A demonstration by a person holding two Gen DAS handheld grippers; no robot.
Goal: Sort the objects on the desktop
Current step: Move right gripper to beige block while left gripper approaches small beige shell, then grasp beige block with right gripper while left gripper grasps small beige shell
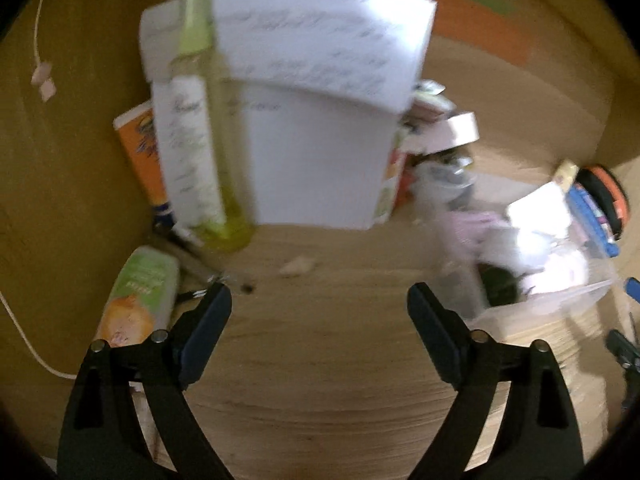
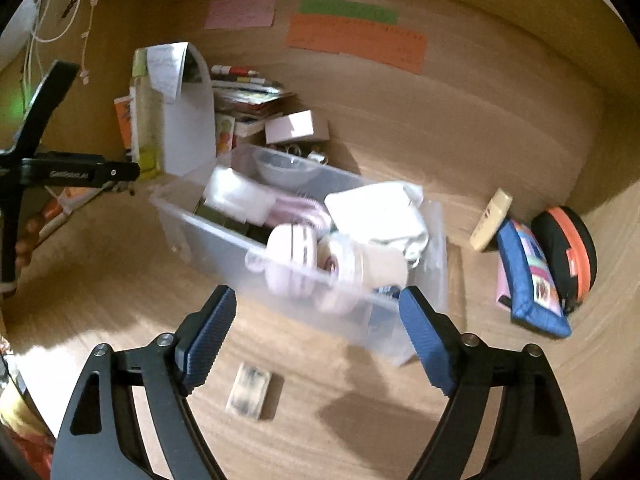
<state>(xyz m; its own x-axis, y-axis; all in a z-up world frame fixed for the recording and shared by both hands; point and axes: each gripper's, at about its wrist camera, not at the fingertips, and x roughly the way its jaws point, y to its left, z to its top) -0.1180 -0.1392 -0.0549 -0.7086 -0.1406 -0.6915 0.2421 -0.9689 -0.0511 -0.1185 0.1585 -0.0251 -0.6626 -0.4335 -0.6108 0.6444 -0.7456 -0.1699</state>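
Note:
A clear plastic bin (image 2: 208, 232) sits mid-desk, filled with white and pink items such as tape rolls (image 2: 292, 256) and a folded white cloth (image 2: 376, 216). My right gripper (image 2: 316, 320) is open and empty just in front of the bin's near wall. A small flat packet (image 2: 250, 394) lies on the desk below it. My left gripper (image 1: 320, 312) is open and empty above bare desk, facing a white box (image 1: 316, 160) and a tall yellow-green bottle (image 1: 204, 128). The bin shows in the left wrist view at the right (image 1: 560, 304). The left gripper's body (image 2: 76, 172) shows at the left of the right wrist view.
A green and orange tube (image 1: 140, 292) lies left of my left gripper. A blue pouch (image 2: 532, 280), a black-orange round case (image 2: 568, 256) and a cream tube (image 2: 490, 220) lie at the right. Stacked books (image 2: 248, 92) and coloured notes (image 2: 356, 44) stand behind. Cables (image 2: 60, 8) hang left.

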